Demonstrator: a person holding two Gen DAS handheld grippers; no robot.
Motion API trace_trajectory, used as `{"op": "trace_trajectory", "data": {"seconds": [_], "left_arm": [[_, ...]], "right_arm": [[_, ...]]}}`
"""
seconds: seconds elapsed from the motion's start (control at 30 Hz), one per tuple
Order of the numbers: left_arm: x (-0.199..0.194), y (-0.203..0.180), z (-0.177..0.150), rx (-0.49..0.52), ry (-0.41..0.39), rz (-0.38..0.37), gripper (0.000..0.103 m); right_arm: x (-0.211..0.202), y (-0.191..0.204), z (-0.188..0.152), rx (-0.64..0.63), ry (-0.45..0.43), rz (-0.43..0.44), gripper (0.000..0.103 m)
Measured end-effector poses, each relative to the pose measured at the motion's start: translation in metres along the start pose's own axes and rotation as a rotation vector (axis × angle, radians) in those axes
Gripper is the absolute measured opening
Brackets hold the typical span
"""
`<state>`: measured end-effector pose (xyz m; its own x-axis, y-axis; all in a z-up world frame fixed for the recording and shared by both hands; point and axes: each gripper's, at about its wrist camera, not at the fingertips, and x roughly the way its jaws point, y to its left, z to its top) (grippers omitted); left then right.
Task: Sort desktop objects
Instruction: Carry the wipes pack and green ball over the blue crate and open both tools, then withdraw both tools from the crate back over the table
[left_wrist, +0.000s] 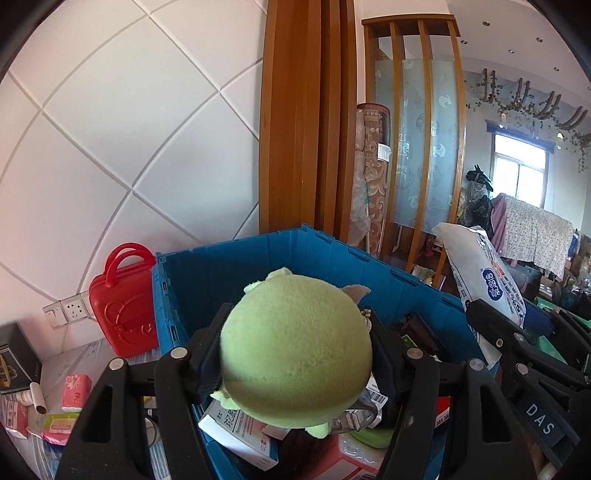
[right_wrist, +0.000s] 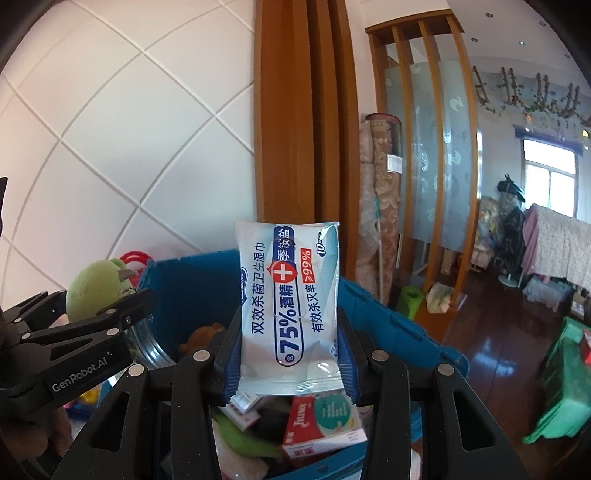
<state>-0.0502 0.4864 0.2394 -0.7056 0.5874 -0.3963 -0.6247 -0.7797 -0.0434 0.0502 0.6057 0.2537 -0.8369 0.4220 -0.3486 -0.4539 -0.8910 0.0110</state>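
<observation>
Fuzzy round green plush toy (left_wrist: 295, 354) gripped in left jaws, glossy flat wipes packet (right_wrist: 290, 314) pinched in right jaws, ribbed blue plastic crate (left_wrist: 229, 266) below both.

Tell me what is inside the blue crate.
The blue crate holds a jumble: a red Tylenol box, white medicine boxes, something green and soft, an orange plush. The held green plush and wipes pack hide the rest.
</observation>
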Motion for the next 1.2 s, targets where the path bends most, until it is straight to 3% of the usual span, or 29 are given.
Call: {"op": "trace_trajectory", "data": {"seconds": [0.13, 0.2, 0.23, 0.27, 0.3, 0.33, 0.37, 0.73, 1.0, 1.2], "left_arm": [[0.005, 0.000, 0.002, 0.002, 0.012, 0.010, 0.066], [0.008, -0.001, 0.003, 0.012, 0.020, 0.023, 0.070], [0.010, -0.001, 0.006, 0.016, 0.025, 0.041, 0.072], [0.011, -0.001, 0.007, 0.018, 0.024, 0.055, 0.077], [0.010, 0.001, 0.008, 0.016, 0.015, 0.064, 0.082], [0.008, 0.004, 0.009, 0.008, 0.004, 0.074, 0.094], [0.007, 0.007, 0.009, 0.000, -0.007, 0.085, 0.102], [-0.001, 0.044, -0.007, -0.017, -0.023, 0.134, 0.102], [-0.013, 0.100, -0.025, -0.074, -0.006, 0.207, 0.102], [-0.031, 0.152, -0.059, -0.122, 0.001, 0.284, 0.102]], "right_arm": [[0.007, 0.003, 0.000, -0.010, 0.014, 0.003, 0.044], [0.011, 0.007, 0.001, -0.023, 0.023, -0.005, 0.051], [0.014, 0.008, 0.002, -0.035, 0.027, -0.026, 0.075], [0.015, 0.007, 0.001, -0.033, 0.026, -0.055, 0.088], [0.013, 0.003, 0.002, -0.015, 0.013, -0.066, 0.094], [0.012, -0.002, 0.003, 0.007, 0.006, -0.047, 0.101], [0.012, -0.004, 0.004, 0.019, 0.008, -0.036, 0.101], [0.005, 0.028, 0.002, 0.004, -0.021, 0.045, 0.101], [0.012, 0.076, -0.012, -0.025, -0.005, 0.110, 0.101], [-0.001, 0.117, -0.027, -0.048, -0.010, 0.188, 0.101]]}}
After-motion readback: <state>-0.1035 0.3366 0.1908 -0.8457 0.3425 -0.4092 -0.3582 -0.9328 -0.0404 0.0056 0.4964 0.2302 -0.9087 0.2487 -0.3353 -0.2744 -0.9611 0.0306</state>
